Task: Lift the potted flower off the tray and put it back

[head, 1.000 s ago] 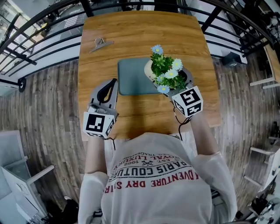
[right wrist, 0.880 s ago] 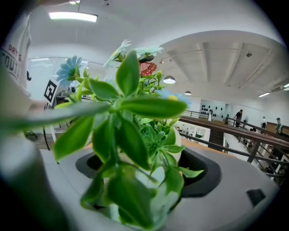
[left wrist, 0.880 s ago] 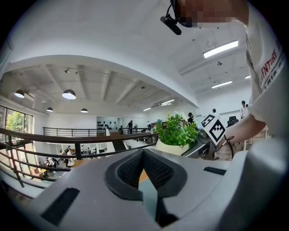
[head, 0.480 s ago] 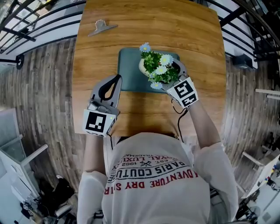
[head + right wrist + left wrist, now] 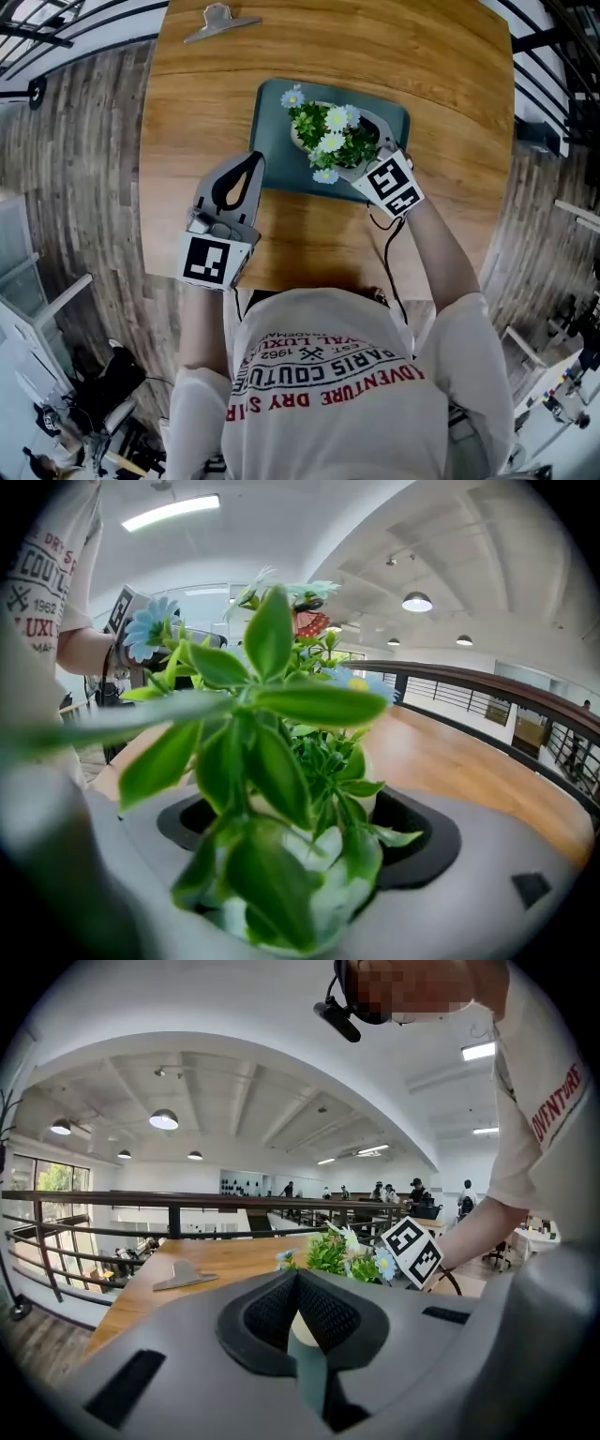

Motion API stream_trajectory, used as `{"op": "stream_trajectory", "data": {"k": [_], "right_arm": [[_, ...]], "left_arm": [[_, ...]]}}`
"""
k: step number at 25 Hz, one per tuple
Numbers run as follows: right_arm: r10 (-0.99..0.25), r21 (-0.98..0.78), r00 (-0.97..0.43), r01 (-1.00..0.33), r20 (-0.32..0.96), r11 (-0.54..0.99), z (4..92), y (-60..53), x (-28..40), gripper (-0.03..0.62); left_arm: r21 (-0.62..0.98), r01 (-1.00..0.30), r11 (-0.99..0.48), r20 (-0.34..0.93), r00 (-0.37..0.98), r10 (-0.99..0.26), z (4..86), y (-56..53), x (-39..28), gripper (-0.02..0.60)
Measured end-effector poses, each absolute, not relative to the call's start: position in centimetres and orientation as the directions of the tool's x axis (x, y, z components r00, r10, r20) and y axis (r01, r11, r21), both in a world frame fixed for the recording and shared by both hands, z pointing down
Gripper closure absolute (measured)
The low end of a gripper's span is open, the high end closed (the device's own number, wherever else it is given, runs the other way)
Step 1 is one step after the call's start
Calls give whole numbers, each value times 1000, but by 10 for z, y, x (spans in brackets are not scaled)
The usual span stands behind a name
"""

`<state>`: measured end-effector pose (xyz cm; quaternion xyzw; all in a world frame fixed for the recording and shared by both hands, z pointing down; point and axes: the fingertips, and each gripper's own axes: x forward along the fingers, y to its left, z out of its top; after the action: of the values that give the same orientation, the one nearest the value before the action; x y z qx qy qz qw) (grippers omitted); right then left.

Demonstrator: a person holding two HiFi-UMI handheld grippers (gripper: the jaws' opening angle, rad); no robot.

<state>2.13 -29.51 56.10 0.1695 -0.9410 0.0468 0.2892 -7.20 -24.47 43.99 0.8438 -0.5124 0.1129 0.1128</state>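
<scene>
The potted flower point(image 5: 326, 141), a cream pot of green leaves with white and pale blue daisies, is over the middle of the teal tray point(image 5: 277, 169) on the wooden table. My right gripper point(image 5: 364, 141) is shut on the potted flower, and I cannot tell if the pot rests on the tray. In the right gripper view the leaves point(image 5: 281, 789) fill the space between the jaws. My left gripper point(image 5: 249, 163) is shut and holds nothing, its tip at the tray's left edge. The left gripper view shows the flowers point(image 5: 342, 1252) beyond the joined jaws.
A metal binder clip point(image 5: 217, 21) lies at the table's far left corner, also in the left gripper view as the clip point(image 5: 186, 1277). The table point(image 5: 450, 84) ends near a black railing point(image 5: 37, 37), with plank floor around it.
My right gripper has carried the potted flower from the tray's right edge leftward to over the tray's middle. The left gripper has kept its place beside the tray.
</scene>
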Motion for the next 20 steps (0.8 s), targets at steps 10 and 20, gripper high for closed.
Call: {"op": "stream_trajectory", "data": {"k": [10, 20], "right_arm": [[-218, -2, -790, -267, 573, 964, 586, -302, 12, 121], [-182, -59, -823, -252, 539, 966, 594, -301, 9, 123]], "left_arm": [[110, -905, -411, 343, 423, -839, 468, -251, -76, 569], [103, -904, -415, 344, 424, -838, 471, -255, -78, 569]]}}
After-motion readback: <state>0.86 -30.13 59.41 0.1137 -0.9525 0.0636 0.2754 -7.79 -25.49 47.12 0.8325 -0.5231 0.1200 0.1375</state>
